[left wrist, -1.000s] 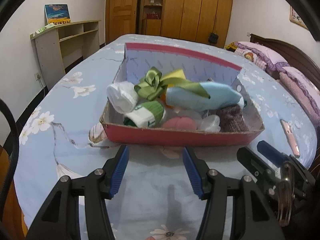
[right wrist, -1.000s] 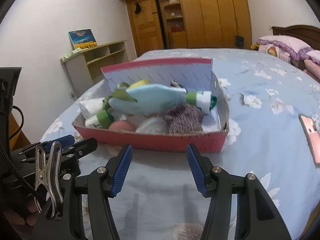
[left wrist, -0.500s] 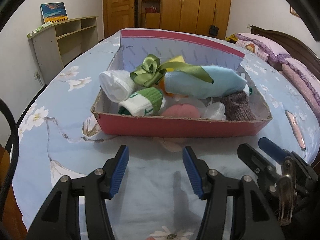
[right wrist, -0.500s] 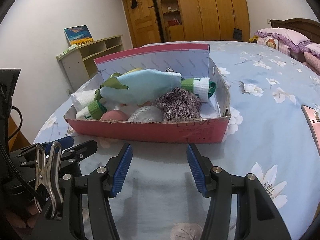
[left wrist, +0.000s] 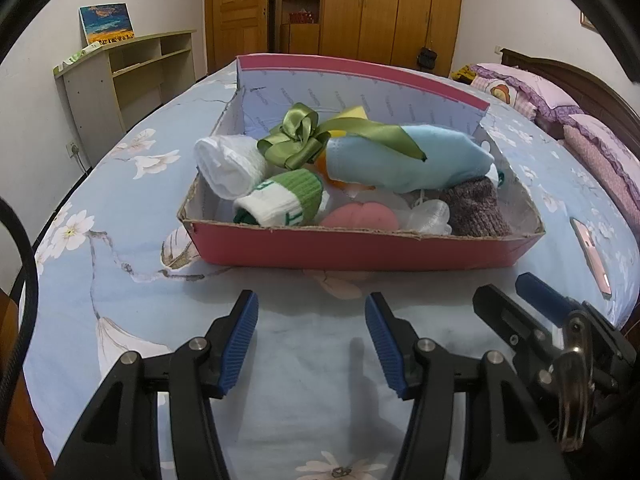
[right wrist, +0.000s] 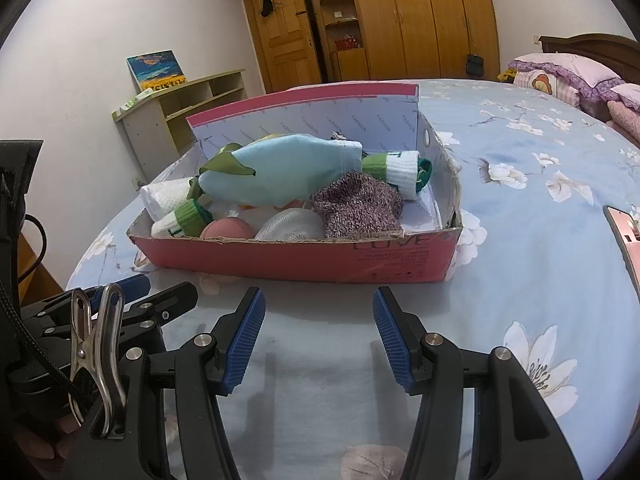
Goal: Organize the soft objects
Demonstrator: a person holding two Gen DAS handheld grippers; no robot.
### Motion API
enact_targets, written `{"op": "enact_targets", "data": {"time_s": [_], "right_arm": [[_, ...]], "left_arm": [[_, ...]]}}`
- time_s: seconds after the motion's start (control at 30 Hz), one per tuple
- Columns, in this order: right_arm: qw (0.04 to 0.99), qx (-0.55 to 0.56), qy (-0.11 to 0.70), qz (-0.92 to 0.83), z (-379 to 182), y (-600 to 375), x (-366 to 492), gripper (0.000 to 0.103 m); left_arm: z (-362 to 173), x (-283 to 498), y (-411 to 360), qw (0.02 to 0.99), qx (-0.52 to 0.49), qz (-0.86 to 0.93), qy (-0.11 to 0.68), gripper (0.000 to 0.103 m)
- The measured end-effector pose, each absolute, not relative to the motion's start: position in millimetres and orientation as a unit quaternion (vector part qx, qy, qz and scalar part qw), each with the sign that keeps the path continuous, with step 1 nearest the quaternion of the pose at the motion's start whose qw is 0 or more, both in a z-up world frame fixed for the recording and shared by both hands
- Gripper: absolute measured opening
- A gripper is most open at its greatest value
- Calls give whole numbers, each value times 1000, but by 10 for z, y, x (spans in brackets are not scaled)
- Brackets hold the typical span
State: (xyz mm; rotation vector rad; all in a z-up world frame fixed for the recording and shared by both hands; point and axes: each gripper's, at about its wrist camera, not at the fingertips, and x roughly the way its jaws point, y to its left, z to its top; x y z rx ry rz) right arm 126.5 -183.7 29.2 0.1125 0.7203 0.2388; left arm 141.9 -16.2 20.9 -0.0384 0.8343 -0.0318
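A red cardboard box (left wrist: pixel 352 250) (right wrist: pixel 304 258) sits on the blue flowered bed. It holds a white rolled towel (left wrist: pixel 230 166), a green ribbon bow (left wrist: pixel 298 140), a light blue cloth roll (left wrist: pixel 404 164) (right wrist: pixel 280 174), green-and-white socks (left wrist: pixel 280 200) (right wrist: pixel 396 170), a pink ball (left wrist: pixel 360 216), a clear mesh item (right wrist: pixel 290 226) and a purple knit piece (left wrist: pixel 476 208) (right wrist: pixel 358 204). My left gripper (left wrist: pixel 310 338) is open and empty just in front of the box. My right gripper (right wrist: pixel 318 338) is open and empty, also in front of the box.
A pink phone (left wrist: pixel 590 254) (right wrist: pixel 624 232) lies on the bed to the right of the box. Pillows (left wrist: pixel 532 92) lie at the headboard. A low shelf unit (left wrist: pixel 128 80) stands by the left wall, wooden wardrobes (right wrist: pixel 400 20) at the back.
Both grippers have moved closer to the box, which now looms larger. Both stay open and empty; the objects in the box have not moved.
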Motion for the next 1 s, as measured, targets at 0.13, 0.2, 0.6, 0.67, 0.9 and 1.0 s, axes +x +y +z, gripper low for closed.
{"op": "enact_targets", "data": {"time_s": [0.13,0.2,0.6,0.67,0.9,1.0], "right_arm": [[927,55,351,116,292,-1836,1265,58],[927,55,351,116,292,-1836,1265,58],[927,55,351,116,295,-1834,1265,58],[927,55,351,116,294,-1835,1265,58],[928,54,351,118,306,-1822,1258,58],[928,54,350,117,306,-1822,1258,58]], "left_arm": [[207,1419,-159,913,-19,-15,406,59],[210,1420,-154,913,-20,-14,407,59],[201,1442,-136,911,-22,-5,412,59],[203,1437,-138,911,-21,-6,411,59],[208,1428,-162,912,-18,-11,410,59],[208,1427,-161,912,-18,-11,410,59]]}}
